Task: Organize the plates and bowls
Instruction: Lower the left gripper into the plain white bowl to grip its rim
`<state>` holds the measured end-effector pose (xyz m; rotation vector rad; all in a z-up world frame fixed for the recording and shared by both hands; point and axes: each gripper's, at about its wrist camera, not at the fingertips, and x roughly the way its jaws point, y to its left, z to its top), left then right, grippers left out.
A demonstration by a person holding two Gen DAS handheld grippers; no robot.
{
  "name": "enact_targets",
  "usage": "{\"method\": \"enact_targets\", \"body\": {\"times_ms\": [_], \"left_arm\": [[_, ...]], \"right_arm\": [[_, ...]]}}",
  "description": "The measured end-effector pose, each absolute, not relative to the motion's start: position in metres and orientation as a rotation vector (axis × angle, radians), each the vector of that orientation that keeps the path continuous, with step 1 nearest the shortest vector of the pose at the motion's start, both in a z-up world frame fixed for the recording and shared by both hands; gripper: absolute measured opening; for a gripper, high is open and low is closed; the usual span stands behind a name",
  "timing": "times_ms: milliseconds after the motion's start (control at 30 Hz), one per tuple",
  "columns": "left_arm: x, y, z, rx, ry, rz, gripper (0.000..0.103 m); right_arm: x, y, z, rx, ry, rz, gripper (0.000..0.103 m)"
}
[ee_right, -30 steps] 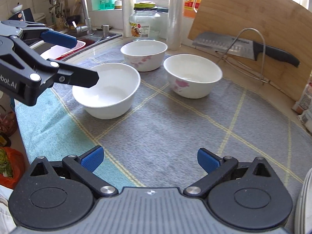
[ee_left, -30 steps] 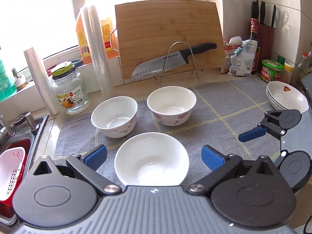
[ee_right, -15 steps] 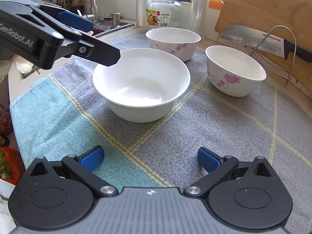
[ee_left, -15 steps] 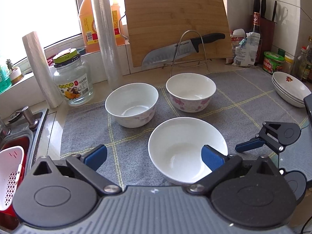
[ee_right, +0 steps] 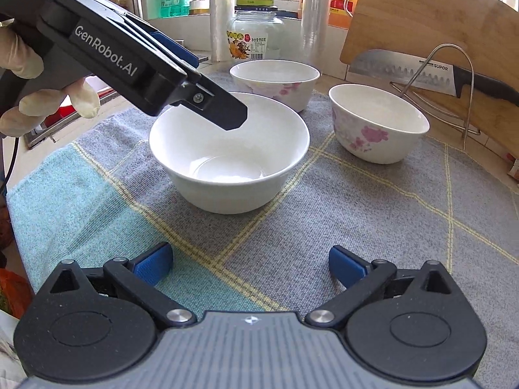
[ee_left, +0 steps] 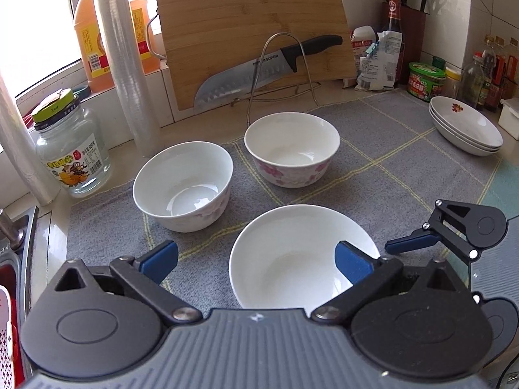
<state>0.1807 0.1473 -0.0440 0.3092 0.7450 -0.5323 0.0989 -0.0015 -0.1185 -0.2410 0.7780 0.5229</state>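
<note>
Three white ceramic bowls are sitting upright and empty on a grey checked cloth covering the surface. The plain white wide bowl (ee_left: 301, 256) is lying nearest. Behind it, apart from each other, are standing a deeper bowl with faint pink flowers (ee_left: 185, 184) on the left and a deeper bowl with bright pink flowers (ee_left: 292, 149) on the right. Far right, a stack of shallow white plates with a red motif (ee_left: 467, 126) is resting.

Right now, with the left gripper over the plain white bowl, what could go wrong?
1. The left gripper is open, with one finger over the inside of the plain bowl. A pinch on the smooth rim might slip.
2. The two flowered bowls stand close behind it, so a forward push could knock them.
3. The right gripper is open nearby, and the two could collide.
</note>
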Motion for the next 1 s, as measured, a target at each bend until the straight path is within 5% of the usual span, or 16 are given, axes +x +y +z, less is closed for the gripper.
{"method": "enact_targets", "body": {"times_ms": [500, 733, 1000], "left_arm": [[0.196, 0.142, -0.052, 0.373, 0.813, -0.583, 0.099], [0.200, 0.141, -0.055, 0.340, 0.859, -0.631, 0.070], [0.200, 0.139, -0.054, 0.332, 0.864, -0.648, 0.065]], "right_arm": [[0.114, 0.019, -0.106, -0.271, 0.711, 0.553, 0.103], [0.111, 0.021, -0.100, -0.274, 0.692, 0.576, 0.102], [0.111, 0.020, -0.096, -0.265, 0.688, 0.568, 0.087]]}}
